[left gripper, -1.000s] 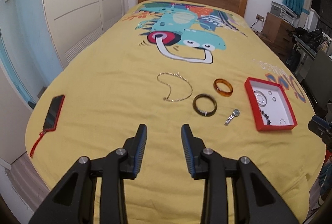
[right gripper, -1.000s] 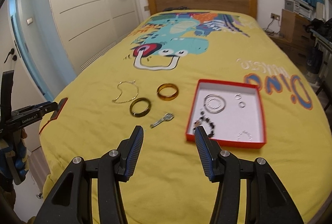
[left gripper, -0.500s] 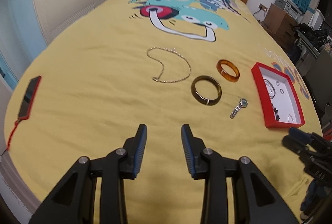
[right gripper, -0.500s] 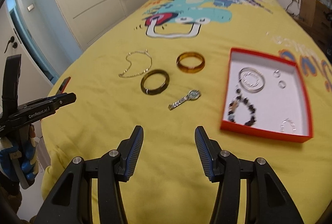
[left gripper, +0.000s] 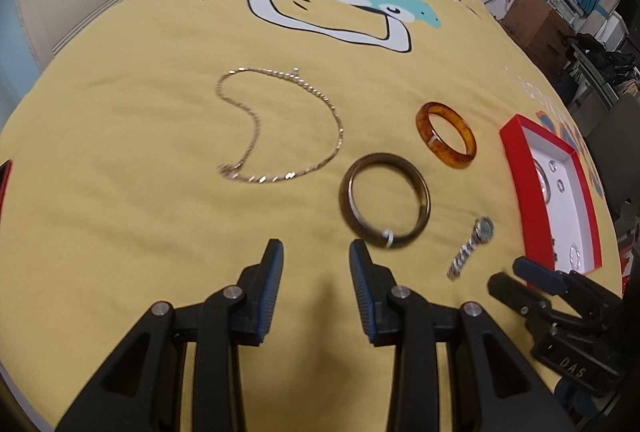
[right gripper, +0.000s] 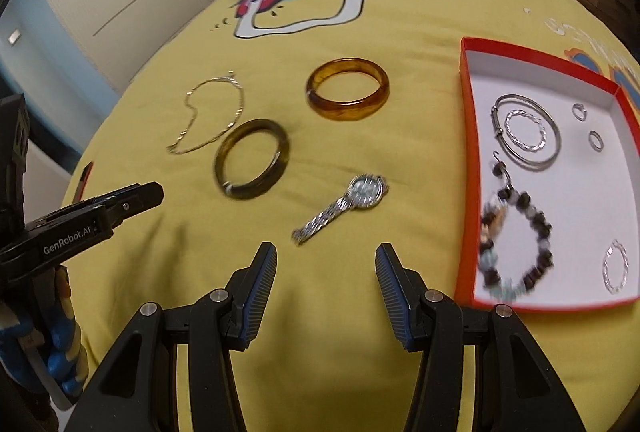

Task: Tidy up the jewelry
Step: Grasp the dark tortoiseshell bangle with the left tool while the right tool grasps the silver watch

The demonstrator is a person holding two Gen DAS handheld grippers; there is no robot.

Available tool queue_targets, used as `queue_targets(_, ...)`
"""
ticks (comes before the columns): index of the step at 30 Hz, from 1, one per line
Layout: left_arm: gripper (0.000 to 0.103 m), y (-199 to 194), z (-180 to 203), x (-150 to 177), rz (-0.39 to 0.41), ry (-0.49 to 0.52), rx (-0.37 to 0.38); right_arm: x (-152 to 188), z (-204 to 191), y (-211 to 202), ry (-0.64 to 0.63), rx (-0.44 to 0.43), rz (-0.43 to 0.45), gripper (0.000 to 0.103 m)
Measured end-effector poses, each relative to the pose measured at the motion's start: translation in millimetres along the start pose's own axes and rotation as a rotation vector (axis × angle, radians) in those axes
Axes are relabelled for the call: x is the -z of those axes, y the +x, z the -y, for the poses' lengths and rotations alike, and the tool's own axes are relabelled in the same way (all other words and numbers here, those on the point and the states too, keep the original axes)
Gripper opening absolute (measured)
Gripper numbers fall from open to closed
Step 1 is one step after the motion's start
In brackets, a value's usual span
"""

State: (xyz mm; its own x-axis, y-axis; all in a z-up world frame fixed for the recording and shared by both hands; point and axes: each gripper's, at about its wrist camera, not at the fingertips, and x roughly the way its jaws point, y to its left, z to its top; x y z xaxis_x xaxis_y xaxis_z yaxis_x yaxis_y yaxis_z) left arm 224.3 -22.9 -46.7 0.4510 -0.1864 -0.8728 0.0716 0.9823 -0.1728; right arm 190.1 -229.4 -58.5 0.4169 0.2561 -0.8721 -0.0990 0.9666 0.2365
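Jewelry lies spread on the yellow bedspread (right gripper: 420,44): a silver chain necklace (left gripper: 280,124), a dark bangle (right gripper: 251,164), an amber bangle (right gripper: 347,94) and a silver wristwatch (right gripper: 344,206). Right of them sits a red box (right gripper: 466,168) holding a beaded bracelet (right gripper: 516,236), hoops and small rings. Both the left gripper (left gripper: 316,268) and the right gripper (right gripper: 325,268) hover above the cover, jaws apart and empty, the right one just short of the watch.

On the yellow bedspread lie a looped silver chain (left gripper: 280,128); a dark bangle (right gripper: 251,164) flat beside it; an amber bangle (right gripper: 347,94); a silver watch (right gripper: 342,208) stretched out; a red box (right gripper: 468,160), white inside, holds rings, hoops and a beaded bracelet (right gripper: 516,244).
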Motion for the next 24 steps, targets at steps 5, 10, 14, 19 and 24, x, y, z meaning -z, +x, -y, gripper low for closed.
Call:
queue_targets(5,0.033,26,7,-14,-0.026,0.002,0.012,-15,2,20,0.008,0.037,-0.016,0.051)
queue_targets(10,0.033,48,11,-23,-0.049,-0.002,0.012,-25,4,30,0.018,0.071,-0.020,0.054)
queue_targets(14,0.033,57,14,-24,-0.052,0.002,-0.004,-27,-1,36,-0.024,0.119,-0.023,0.054)
queue_targets(19,0.025,61,19,-23,-0.037,0.033,-0.038,-21,-12,43,-0.141,0.193,-0.035,0.048)
queue_targets(24,0.009,60,22,-18,-0.025,0.049,-0.054,-15,-16,41,-0.267,0.242,-0.031,0.034)
